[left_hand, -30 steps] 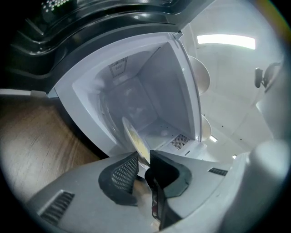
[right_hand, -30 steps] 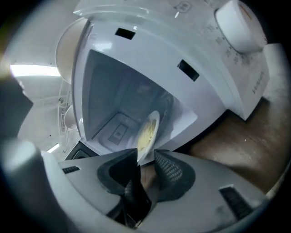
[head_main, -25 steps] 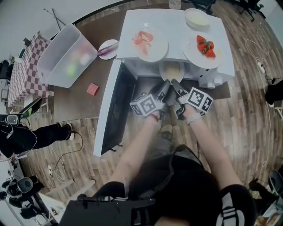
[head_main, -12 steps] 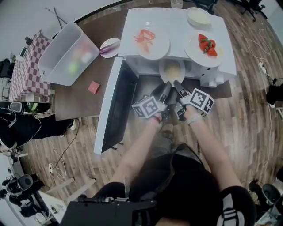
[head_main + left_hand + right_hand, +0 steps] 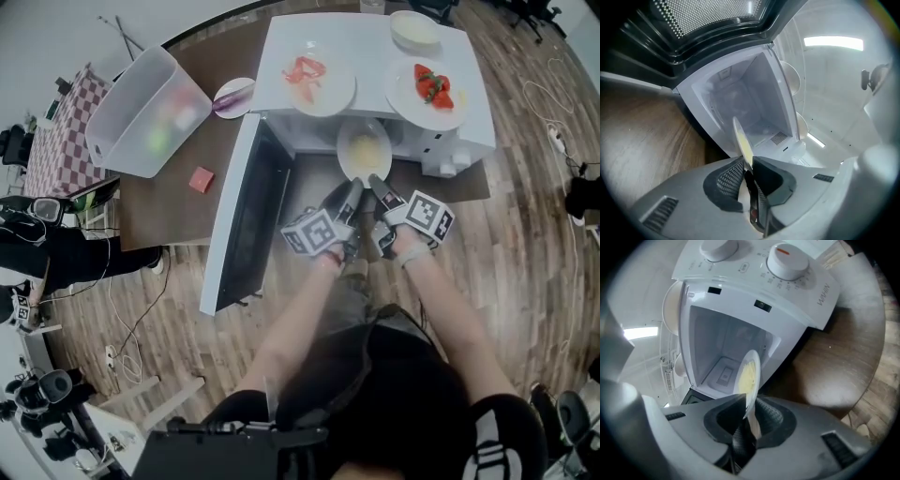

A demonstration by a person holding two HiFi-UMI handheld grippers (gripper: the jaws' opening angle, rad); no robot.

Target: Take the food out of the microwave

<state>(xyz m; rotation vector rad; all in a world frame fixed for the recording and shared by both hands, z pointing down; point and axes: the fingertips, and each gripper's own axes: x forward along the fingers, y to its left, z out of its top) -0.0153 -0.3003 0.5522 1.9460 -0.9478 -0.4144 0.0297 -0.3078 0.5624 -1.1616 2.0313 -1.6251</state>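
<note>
Brown bench (image 5: 161, 214) on wood floor (image 5: 525, 220). White plate (image 5: 364, 148) of yellow food sits just outside the open microwave (image 5: 370, 47). My left gripper (image 5: 348, 193) is closing on its near rim; my right gripper (image 5: 380, 187) pinches the rim too. Clear bin (image 5: 131, 117) left of microwave, contents blurred.

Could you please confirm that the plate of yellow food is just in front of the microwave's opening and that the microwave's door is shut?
Not quite: the door is not shut but swung wide open to the left, as the head view shows. The plate of yellow food is indeed just in front of the microwave's opening.
</note>
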